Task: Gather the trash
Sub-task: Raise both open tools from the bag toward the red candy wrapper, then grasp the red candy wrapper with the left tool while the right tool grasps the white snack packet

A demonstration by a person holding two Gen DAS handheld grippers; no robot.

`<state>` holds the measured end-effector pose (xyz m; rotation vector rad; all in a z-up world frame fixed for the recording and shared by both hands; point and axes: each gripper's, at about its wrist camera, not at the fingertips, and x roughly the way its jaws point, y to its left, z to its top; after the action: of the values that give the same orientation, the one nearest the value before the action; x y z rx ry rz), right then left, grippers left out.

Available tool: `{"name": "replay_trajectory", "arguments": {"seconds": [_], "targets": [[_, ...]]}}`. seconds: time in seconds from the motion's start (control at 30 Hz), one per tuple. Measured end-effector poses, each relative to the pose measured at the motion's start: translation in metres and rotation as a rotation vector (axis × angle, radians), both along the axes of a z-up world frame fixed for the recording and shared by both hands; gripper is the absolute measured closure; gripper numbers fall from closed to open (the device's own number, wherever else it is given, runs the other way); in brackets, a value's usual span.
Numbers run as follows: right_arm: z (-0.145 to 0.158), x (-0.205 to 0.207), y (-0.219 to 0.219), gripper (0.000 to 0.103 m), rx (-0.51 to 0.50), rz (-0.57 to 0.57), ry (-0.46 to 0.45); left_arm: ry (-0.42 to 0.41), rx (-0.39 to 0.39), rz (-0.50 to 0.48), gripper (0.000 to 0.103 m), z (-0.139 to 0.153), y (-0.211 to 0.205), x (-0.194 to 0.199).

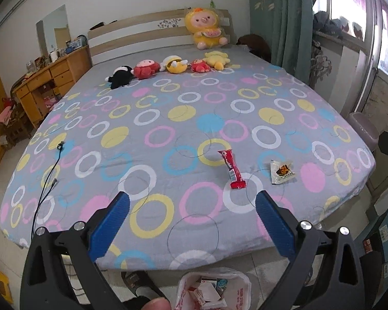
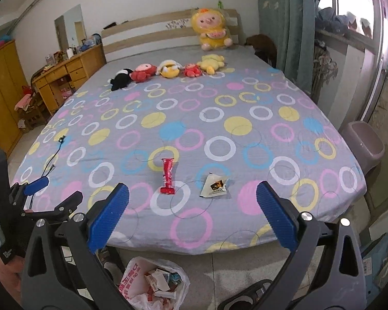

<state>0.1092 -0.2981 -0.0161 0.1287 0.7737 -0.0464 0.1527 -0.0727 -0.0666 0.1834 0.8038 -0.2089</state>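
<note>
Right wrist: red wrapper (image 2: pixel 167 176), lettering illegible.

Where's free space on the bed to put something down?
Free: the broad middle of the circle-print bed sheet, between the plush toy row and the red snack wrapper. Near edge busier: that wrapper, white sachet; black cable left.

A: What lies on the bed (image 1: pixel 168 134) before me?

B: Near its near edge, the long wrapper (image 1: pixel 232 169) lies left of the flat packet (image 1: pixel 282 172), apart. A row of plush toys (image 1: pixel 168 68) sits far, the large plush (image 1: pixel 207 27) behind it against the headboard (image 1: pixel 142 29).

A: And off the bed?

B: The trash bag (image 2: pixel 152 283) stands on the floor below the near edge; my desk (image 1: pixel 49 77) lies far left, a bin (image 2: pixel 363 146) right.
</note>
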Motion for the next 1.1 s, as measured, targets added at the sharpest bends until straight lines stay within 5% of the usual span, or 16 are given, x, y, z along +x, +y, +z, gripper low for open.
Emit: {"name": "replay_trajectory", "arguments": {"seconds": [0.4,0.63,1.1], "targets": [[-0.048,0.072,-0.035,0.007,0.052,-0.052,0.124,0.101,0.011,-0.013,0.008,-0.053,-0.038,0.084],[-0.102,0.123,-0.049,0.007,0.057,-0.09,0.259,0.266,-0.024,-0.007,0.008,-0.108,-0.06,0.134],[-0.194,0.179,-0.069,0.007,0.125,-0.149,0.429,0.385,0.016,0.019,0.008,-0.178,-0.09,0.186]]}}
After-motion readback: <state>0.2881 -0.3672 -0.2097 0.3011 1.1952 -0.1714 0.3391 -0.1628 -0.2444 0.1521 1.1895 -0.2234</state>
